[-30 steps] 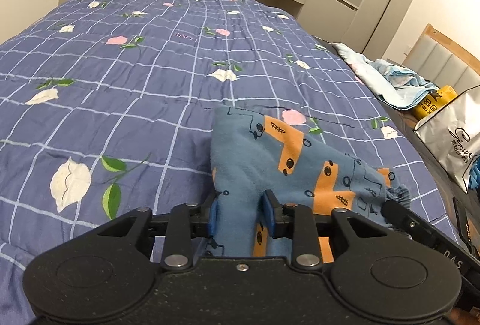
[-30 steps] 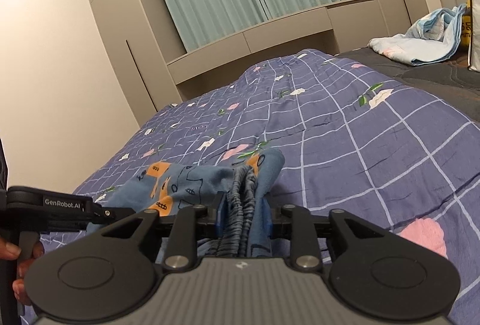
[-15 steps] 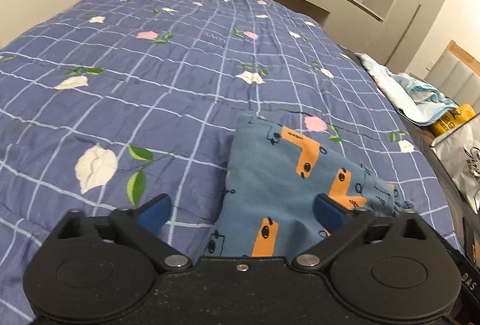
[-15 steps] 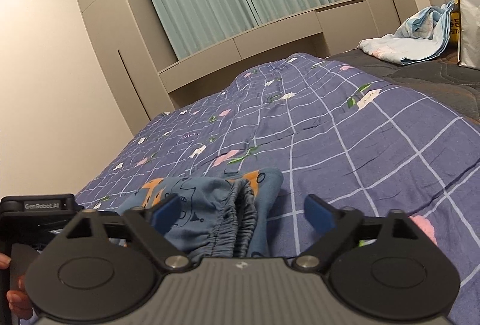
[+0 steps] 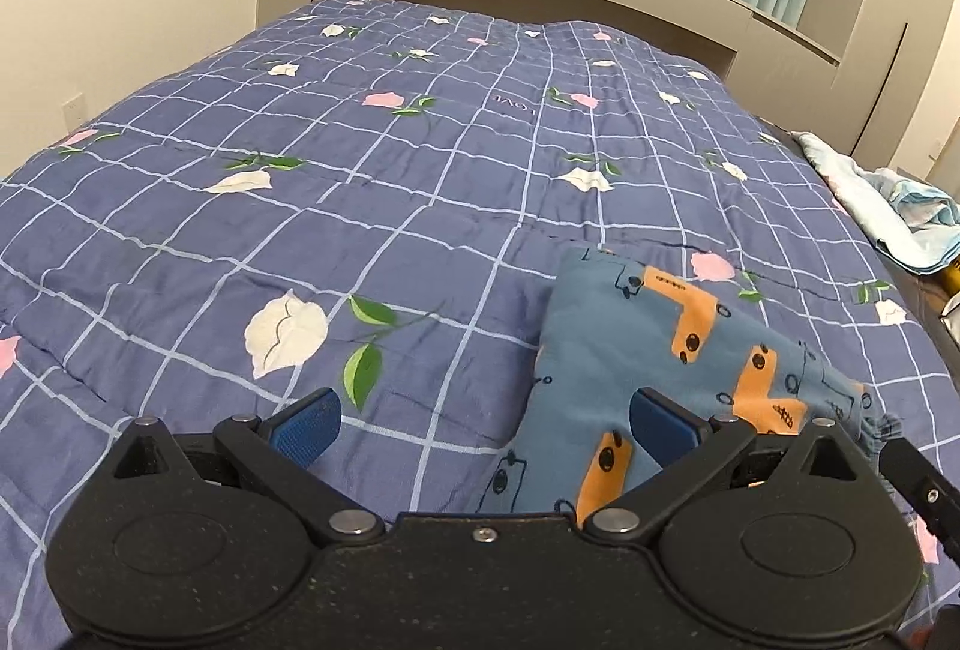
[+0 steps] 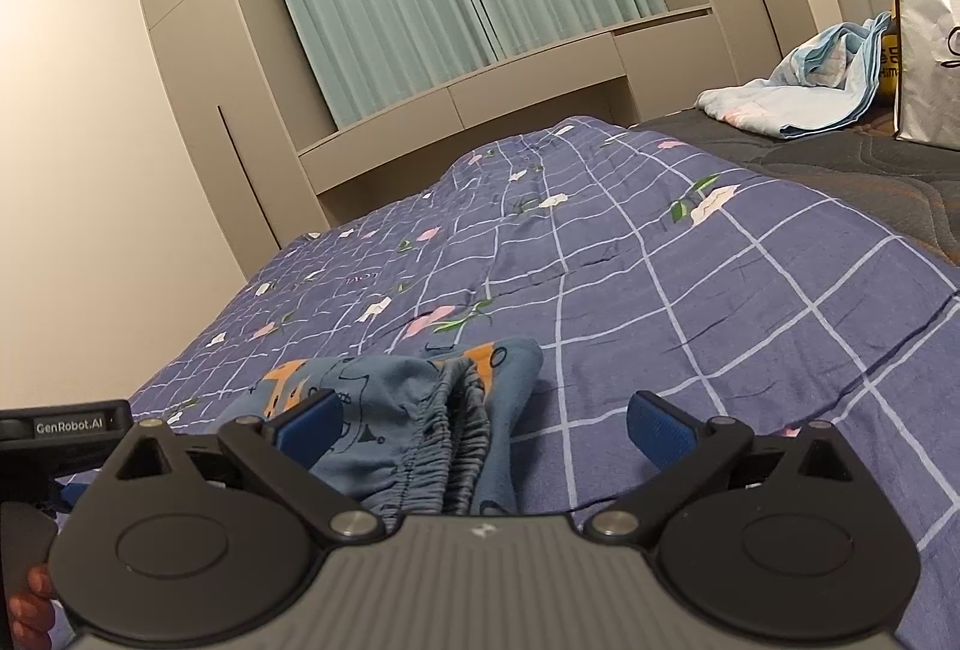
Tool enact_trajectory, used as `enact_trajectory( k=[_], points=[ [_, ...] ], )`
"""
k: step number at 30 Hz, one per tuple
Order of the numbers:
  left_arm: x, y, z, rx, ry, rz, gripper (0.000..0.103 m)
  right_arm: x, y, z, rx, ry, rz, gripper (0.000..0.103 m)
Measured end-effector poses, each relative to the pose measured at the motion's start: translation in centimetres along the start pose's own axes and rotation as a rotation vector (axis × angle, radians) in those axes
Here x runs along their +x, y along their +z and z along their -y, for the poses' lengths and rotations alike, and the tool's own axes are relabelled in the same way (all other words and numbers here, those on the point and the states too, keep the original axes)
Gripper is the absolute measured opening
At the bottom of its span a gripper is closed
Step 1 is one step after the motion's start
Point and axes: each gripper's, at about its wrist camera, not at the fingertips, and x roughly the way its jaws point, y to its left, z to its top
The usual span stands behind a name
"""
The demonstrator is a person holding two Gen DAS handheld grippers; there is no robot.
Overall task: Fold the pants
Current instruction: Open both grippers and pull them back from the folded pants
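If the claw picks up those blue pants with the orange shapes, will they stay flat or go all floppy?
Probably floppy. The pants look like thin, soft cloth that sags and creases on the quilt, so whatever isn't pinched should droop. The gathered waistband is bunched in loose layers, so the fold may slip open if only one layer is grabbed. They seem light for their size.

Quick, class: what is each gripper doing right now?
Left gripper: open, holding nothing; pants lie loose.
Right gripper: open, holding nothing.

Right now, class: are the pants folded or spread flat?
Folded: the pants lie as a compact doubled bundle on the quilt, waistband layers stacked.
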Motion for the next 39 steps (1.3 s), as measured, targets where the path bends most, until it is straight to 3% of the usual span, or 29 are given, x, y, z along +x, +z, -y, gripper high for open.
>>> enact_trajectory(
  k=[5,10,19,28,39],
  points=[
    [-0.4,-0.2,0.0,0.007,0.006,0.003,0.102,-0.1,0.1,0.0,-0.003,-0.019,0.003,0.103],
    [-1.7,-0.5,0.1,0.020,0.005,0.009,0.102,-1.3,0.8,-2.5,-0.133,-0.127,0.009,0.103],
    [-6.4,-1.2,-0.3,0.039,-0.008,0.060,0.102,-6.0,1.5,-5.7,-0.219,-0.136,0.053,0.103],
    [-11.6,-4.0,-2.3,0.072,-0.017,0.074,0.102,-9.4,0.6,-7.7,-0.309,-0.247,-0.013,0.103],
    [-16.4,-8.2,-4.8,0.159,-0.001,0.103,0.102,-14.5,-0.9,-10.5,-0.379,-0.219,-0.013,0.103]
  ],
)
